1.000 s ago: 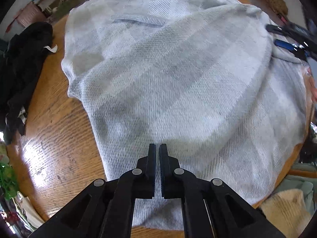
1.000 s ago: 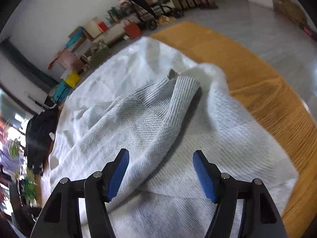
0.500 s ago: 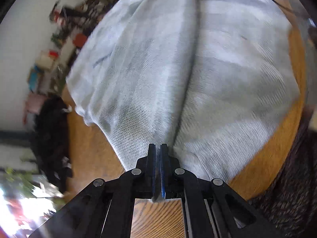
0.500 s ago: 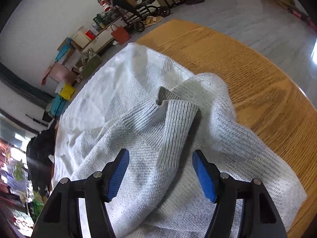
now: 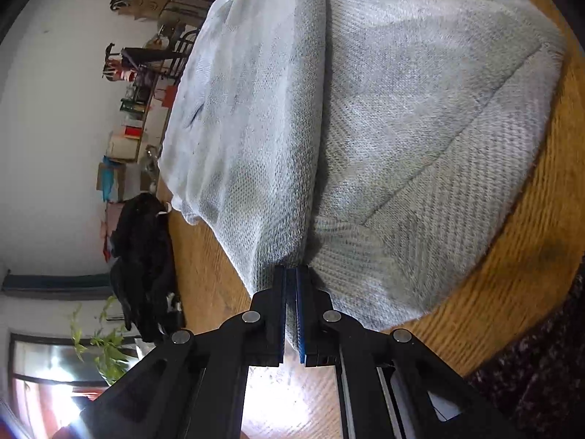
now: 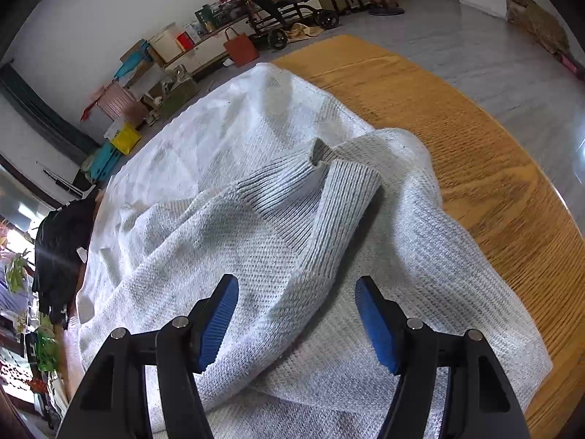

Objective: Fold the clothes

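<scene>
Sweater (image 5: 420,117) edge pinched in left gripper (image 5: 291,274); right gripper (image 6: 297,292) (jaws apart) hovers above.

Round wooden table (image 6: 486,168) with orange-brown grain. Heap of black cloth (image 5: 142,256) lying at its edge, beside leafy green plant (image 5: 106,344). Along white wall: cardboard boxes (image 6: 161,42), rust-red tote bag (image 6: 240,49), black wheeled cart (image 6: 289,14). Grey tiled floor (image 6: 475,47).

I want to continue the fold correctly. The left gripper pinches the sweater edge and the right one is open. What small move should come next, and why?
Probably carry the left gripper across, laying the lifted flap of the sweater over. It is shut on the edge, a raised ridge runs away from it, and the open right gripper holds nothing above the sleeve cuff.
</scene>
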The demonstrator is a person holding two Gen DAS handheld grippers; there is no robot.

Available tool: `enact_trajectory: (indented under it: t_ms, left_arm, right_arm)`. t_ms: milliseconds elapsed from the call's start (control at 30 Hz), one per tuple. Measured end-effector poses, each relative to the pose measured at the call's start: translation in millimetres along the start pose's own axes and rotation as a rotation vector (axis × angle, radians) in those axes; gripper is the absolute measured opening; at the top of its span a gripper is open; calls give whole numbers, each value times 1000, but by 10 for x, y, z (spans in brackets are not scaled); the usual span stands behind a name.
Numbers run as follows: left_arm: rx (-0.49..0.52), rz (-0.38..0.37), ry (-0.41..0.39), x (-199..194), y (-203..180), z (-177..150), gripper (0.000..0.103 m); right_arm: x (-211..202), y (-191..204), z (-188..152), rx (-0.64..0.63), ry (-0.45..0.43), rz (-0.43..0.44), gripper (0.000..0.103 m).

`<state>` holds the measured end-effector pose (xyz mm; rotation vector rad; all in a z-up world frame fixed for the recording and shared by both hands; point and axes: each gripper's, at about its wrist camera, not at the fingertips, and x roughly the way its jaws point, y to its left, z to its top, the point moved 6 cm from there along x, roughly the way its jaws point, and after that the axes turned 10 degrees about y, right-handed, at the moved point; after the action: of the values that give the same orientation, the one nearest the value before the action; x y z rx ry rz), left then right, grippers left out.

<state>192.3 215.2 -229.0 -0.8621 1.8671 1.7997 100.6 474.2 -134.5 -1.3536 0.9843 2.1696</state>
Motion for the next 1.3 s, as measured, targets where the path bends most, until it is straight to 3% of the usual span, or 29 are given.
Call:
enact_trajectory:
  t_ms: [100, 200, 267, 300, 367, 433, 600, 833, 967, 1067, 1167, 1300]
  left_arm:
    - [41, 62, 15, 6, -22, 55, 6]
    - [67, 117, -34, -169, -114, 73, 7]
    - [63, 121, -56, -188, -102, 101, 19]
    - [61, 131, -61, -180, -88, 112, 42]
    - [56, 152, -72, -165, -60, 133, 62]
    - [52, 173, -84, -149, -31, 153, 72]
    - [41, 225, -112, -112, 38, 205, 80]
    - [-83, 140, -111, -25, 264, 154, 84]
    - [-38, 131, -137, -44, 268, 120, 84]
    - [-12, 202, -158, -77, 209, 118, 85]
    - [-40, 191, -115, -95, 200, 102, 85]
    - [-33, 170, -121, -142, 220, 126, 85]
  right_arm:
    - [8, 1, -12, 0, 1, 9, 71]
    - [7, -9, -24, -5, 4, 15, 71]
    - [2, -13, -43, -9, 3, 14, 71]
    - [0, -8, -57, -9, 1, 12, 71]
    - [3, -2, -67, -12, 0, 6, 71]
    - [-1, 1, -81, -13, 0, 3, 71]
    - [-17, -10, -96, -13, -2, 14, 71]
    - [-18, -34, -98, -13, -4, 25, 71]
    - [-23, -56, -97, -17, -6, 35, 71]
    - [-29, -60, -112, -17, -12, 39, 71]
    - [-39, -49, -126, -18, -16, 43, 71]
    - [-37, -65, -139, -9, -16, 52, 71]
